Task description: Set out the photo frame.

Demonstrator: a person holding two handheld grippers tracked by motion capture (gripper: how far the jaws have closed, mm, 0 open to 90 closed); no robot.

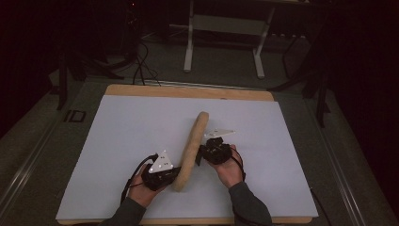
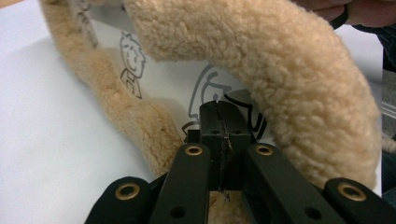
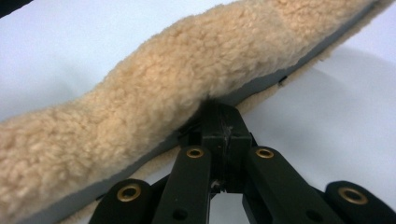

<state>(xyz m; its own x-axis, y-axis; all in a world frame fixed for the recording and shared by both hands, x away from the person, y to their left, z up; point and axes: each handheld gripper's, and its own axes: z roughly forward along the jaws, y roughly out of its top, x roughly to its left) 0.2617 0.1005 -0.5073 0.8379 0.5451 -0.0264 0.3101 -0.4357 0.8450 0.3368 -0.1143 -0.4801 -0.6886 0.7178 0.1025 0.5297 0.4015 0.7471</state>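
Fleece-lined fabric piece [image 1: 191,149] lying diagonally on the bench [image 1: 117,132], left gripper [image 1: 175,172] at its near end, right gripper [image 1: 200,155] beside its middle.

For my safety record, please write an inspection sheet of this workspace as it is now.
Surface: white sheet on a wooden board.
Job's thing: tan fleece roll with a printed lining, lying diagonally mid-sheet.
Clutter: nothing seen.
Grippers: left gripper shut at the roll's near end, against the lining; right gripper shut at the roll's edge.
Cables: black gripper cable; cords on the floor.
Surroundings: dark room, white table frame behind.
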